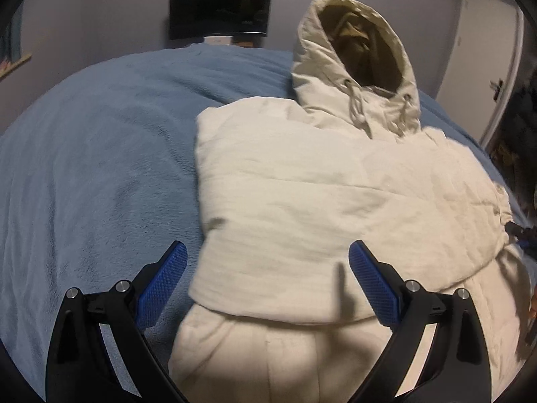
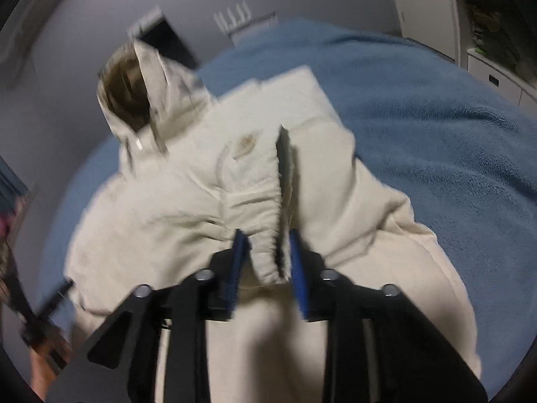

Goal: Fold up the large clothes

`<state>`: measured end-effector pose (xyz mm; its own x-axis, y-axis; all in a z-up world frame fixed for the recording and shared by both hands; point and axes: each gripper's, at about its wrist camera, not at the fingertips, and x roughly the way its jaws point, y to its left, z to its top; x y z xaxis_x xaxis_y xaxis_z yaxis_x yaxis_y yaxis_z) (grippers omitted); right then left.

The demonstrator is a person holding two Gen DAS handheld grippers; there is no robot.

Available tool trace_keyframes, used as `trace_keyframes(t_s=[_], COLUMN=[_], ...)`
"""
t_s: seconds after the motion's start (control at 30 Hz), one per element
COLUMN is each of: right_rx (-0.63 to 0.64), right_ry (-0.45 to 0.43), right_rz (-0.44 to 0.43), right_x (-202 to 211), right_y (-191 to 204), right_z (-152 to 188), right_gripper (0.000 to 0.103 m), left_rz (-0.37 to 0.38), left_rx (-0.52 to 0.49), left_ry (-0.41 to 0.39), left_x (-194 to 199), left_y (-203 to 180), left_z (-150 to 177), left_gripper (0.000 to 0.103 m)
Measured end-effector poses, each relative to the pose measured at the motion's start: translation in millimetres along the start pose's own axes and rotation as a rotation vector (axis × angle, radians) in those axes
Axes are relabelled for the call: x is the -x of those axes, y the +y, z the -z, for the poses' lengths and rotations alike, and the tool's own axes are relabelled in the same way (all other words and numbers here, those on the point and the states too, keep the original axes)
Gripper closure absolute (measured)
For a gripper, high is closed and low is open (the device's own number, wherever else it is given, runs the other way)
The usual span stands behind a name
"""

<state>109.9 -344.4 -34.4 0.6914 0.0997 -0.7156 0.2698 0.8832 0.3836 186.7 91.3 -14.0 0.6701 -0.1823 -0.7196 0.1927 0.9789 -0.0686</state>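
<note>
A cream hooded sweatshirt (image 1: 319, 194) lies on a blue blanket (image 1: 94, 154), its hood (image 1: 359, 63) at the far end and one sleeve folded across the body. My left gripper (image 1: 268, 268) is open and empty, hovering over the folded sleeve near the hem. In the right wrist view the sweatshirt (image 2: 174, 201) is blurred; my right gripper (image 2: 266, 252) is closed on a bunched cuff or sleeve end (image 2: 268, 235) and holds it over the body. The hood (image 2: 141, 100) stands at the upper left.
The blue blanket (image 2: 436, 141) covers the bed on both sides of the garment. A dark screen (image 1: 220, 10) hangs on the far wall. A white door (image 1: 483, 60) is at the right. The left gripper (image 2: 40, 319) shows at the lower left of the right wrist view.
</note>
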Motion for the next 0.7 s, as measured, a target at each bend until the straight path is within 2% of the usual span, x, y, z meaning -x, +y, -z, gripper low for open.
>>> trace_keyframes(t_s=[0.07, 0.17, 0.23, 0.33, 0.47, 0.57, 0.63, 0.7], right_rx=[0.081, 0.213, 0.316, 0.359, 0.404, 0.451, 0.434, 0.433], right_ry=[-0.065, -0.105, -0.088, -0.065, -0.008, 0.044, 0.081, 0.1], right_rz=[0.067, 0.116, 0.109, 0.086, 0.094, 0.13, 0.123, 0.128], right_x=[11, 16, 10, 4, -20, -49, -65, -78], right_y=[7, 24, 39, 46, 52, 54, 50, 48], right_z=[-6, -18, -27, -37, -40, -35, -33, -29], right_gripper=[0.061, 0.048, 0.048, 0.048, 0.047, 0.047, 0.047, 0.046], left_rz=[-0.017, 0.037, 0.069, 0.085, 0.065, 0.046, 0.03, 0.038], left_rx=[-0.043, -0.048, -0.047, -0.065, -0.091, -0.083, -0.132, -0.143], left_ry=[-0.003, 0.015, 0.024, 0.02, 0.031, 0.099, 0.146, 0.14], left_x=[4, 8, 8, 3, -21, -52, -75, -84], left_y=[-8, -18, -26, -41, -54, -53, -57, -56], left_z=[-3, -14, -23, -40, -53, -50, -40, -31], left_gripper=[0.01, 0.01, 0.01, 0.007, 0.007, 0.007, 0.005, 0.005])
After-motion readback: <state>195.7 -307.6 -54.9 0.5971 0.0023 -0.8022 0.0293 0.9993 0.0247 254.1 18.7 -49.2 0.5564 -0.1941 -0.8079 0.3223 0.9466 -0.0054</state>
